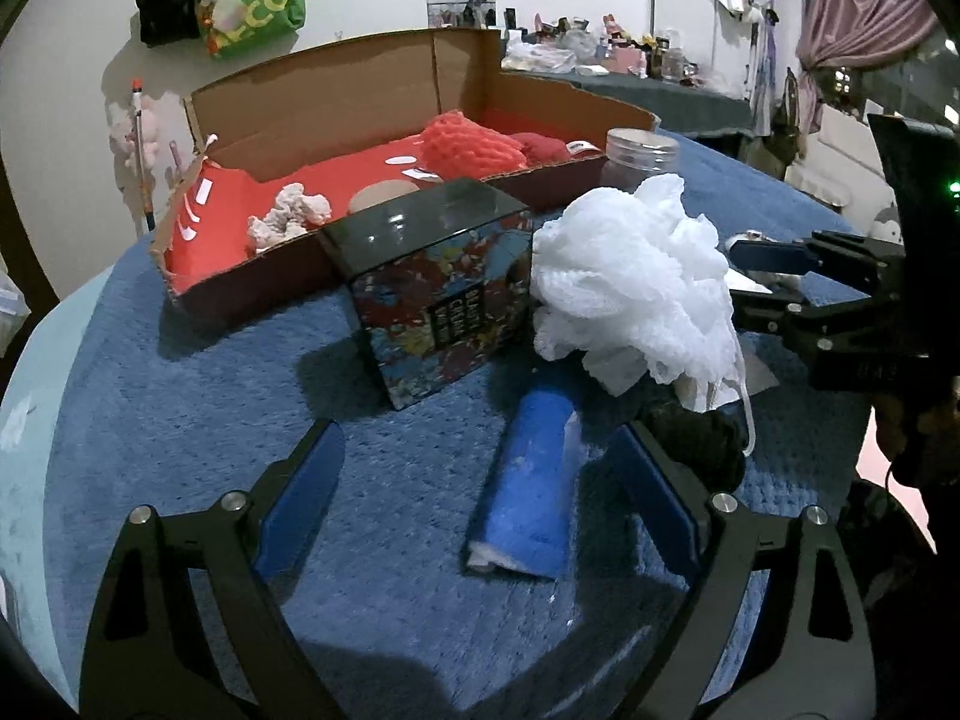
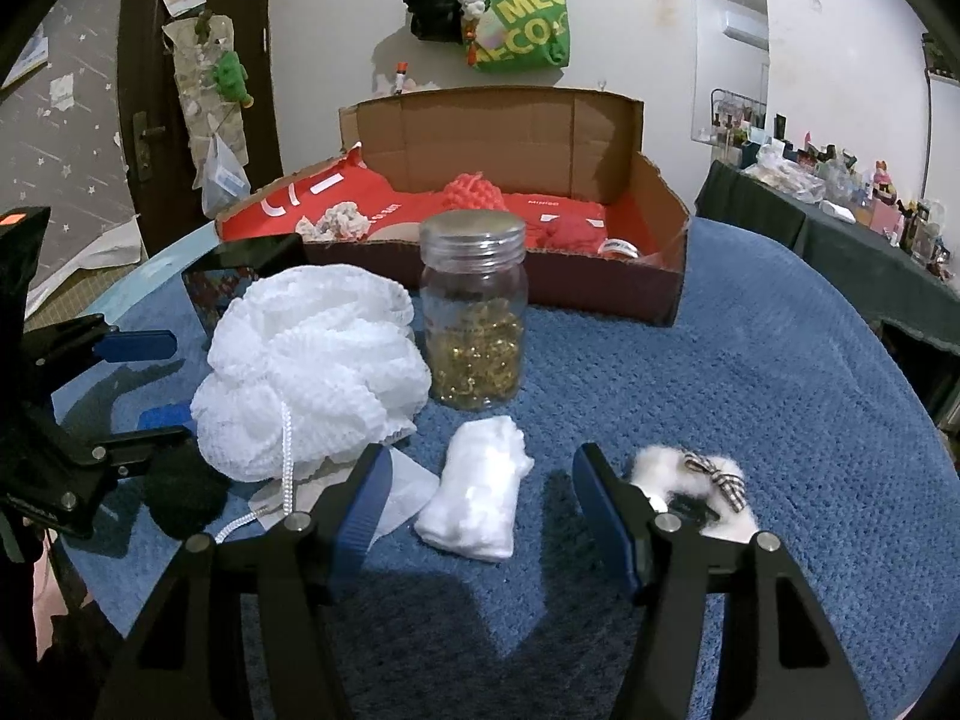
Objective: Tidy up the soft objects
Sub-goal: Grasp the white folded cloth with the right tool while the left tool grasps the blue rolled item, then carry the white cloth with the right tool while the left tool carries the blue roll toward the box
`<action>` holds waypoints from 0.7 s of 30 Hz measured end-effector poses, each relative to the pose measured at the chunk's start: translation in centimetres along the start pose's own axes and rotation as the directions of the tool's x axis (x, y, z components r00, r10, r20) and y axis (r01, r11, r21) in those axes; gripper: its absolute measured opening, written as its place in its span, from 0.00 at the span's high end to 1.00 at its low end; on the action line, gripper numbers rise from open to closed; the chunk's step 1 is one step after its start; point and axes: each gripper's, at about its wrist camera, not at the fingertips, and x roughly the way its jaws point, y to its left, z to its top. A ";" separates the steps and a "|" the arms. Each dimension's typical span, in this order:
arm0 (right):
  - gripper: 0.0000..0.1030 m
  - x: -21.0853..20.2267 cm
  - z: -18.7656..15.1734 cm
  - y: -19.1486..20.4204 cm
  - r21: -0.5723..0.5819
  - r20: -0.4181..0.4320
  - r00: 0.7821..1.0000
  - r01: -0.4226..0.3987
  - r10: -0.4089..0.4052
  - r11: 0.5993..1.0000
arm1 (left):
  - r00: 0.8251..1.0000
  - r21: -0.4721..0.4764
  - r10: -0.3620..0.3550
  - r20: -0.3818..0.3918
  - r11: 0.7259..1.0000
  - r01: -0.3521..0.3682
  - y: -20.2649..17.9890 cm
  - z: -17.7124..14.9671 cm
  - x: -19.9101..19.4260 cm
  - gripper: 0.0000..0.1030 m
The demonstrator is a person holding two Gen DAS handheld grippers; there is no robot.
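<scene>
My left gripper [image 1: 480,480] is open over the blue rug, and a blue rolled cloth [image 1: 531,492] lies between its jaws, nearer the right finger and untouched. Just beyond are a white mesh pouf [image 1: 630,294] and a black soft lump [image 1: 696,444]. My right gripper [image 2: 480,462] is open around a white cotton roll [image 2: 474,498], with small gaps on both sides. A fluffy white clip with a checked bow [image 2: 696,492] lies right of its right finger. The cardboard box [image 2: 600,282] with a red lining holds an orange knitted piece [image 1: 468,144] and a pale fluffy piece [image 1: 288,219].
A patterned dark box [image 1: 438,294] stands in front of the cardboard box. A clear jar [image 2: 474,312] with gold bits stands beside the pouf [image 2: 312,372]. The right gripper [image 1: 762,279] shows at the right edge. A cluttered table [image 2: 840,222] is at the far right.
</scene>
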 end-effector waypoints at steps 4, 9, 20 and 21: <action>0.47 0.3 -0.1 0.1 -0.002 -0.001 1.000 -0.010 0.010 1.000 | 1.000 0.021 -0.009 -0.005 1.000 0.009 -0.8 0.3 0.4 0.72; 0.82 0.9 -0.5 -0.3 0.025 -0.017 0.999 -0.044 0.045 0.999 | 0.999 0.020 -0.052 -0.007 0.998 0.052 -1.5 0.0 0.7 0.80; 0.84 -0.8 -0.1 -0.4 0.037 0.026 0.997 -0.068 0.067 0.997 | 0.996 -0.060 -0.086 0.039 0.994 0.088 -1.3 0.0 -0.4 0.80; 0.84 -0.9 -0.1 -0.4 0.039 0.029 0.997 -0.071 0.070 0.997 | 0.996 -0.065 -0.084 0.042 0.994 0.087 -1.3 0.0 -0.4 0.80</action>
